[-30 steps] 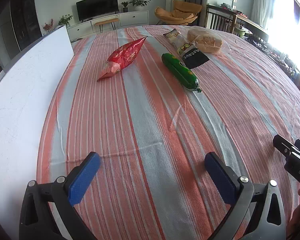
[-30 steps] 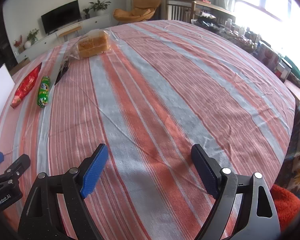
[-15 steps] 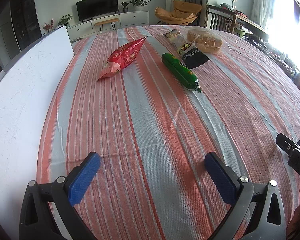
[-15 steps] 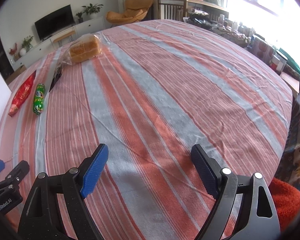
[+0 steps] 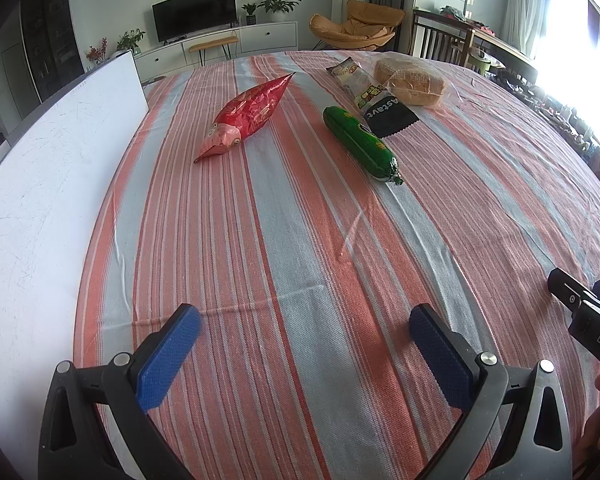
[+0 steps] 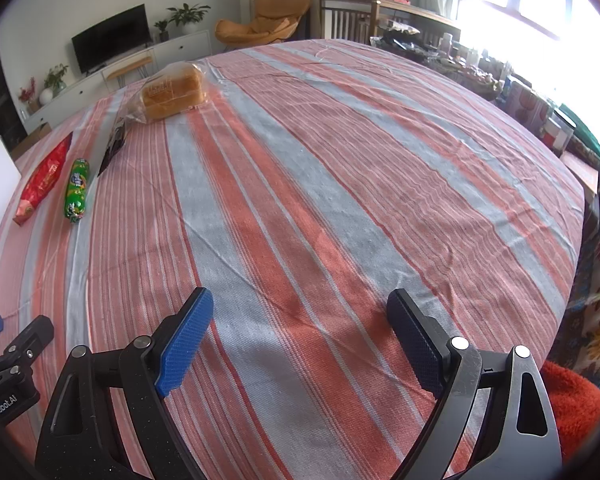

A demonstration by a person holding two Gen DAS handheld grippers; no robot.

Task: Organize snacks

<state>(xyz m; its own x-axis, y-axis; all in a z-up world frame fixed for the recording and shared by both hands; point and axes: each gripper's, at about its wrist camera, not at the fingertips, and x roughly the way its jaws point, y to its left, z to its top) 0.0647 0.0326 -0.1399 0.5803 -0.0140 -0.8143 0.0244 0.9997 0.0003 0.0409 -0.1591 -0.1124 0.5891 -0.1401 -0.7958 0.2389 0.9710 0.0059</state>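
Four snacks lie at the far side of the striped table. A red snack bag [image 5: 249, 115] is on the left, a green tube-shaped pack [image 5: 360, 142] to its right, then a black-and-yellow packet [image 5: 374, 98] and a bagged bread loaf [image 5: 412, 80]. The right wrist view shows them far left: red bag [image 6: 42, 178], green pack [image 6: 76, 190], black packet [image 6: 114, 146], bread [image 6: 174, 94]. My left gripper [image 5: 300, 354] is open and empty, well short of the snacks. My right gripper [image 6: 300, 338] is open and empty over bare cloth.
A white board [image 5: 40, 184] lies along the table's left side. The orange-and-grey striped tablecloth [image 6: 320, 168] covers the table. The right gripper's side shows at the left view's right edge [image 5: 584, 312]. Chairs and cluttered shelves stand past the far and right edges.
The right wrist view has tilted and turned slightly, so the bread and packs sit further right and lower in it. The left gripper has hardly moved. Both stay open.
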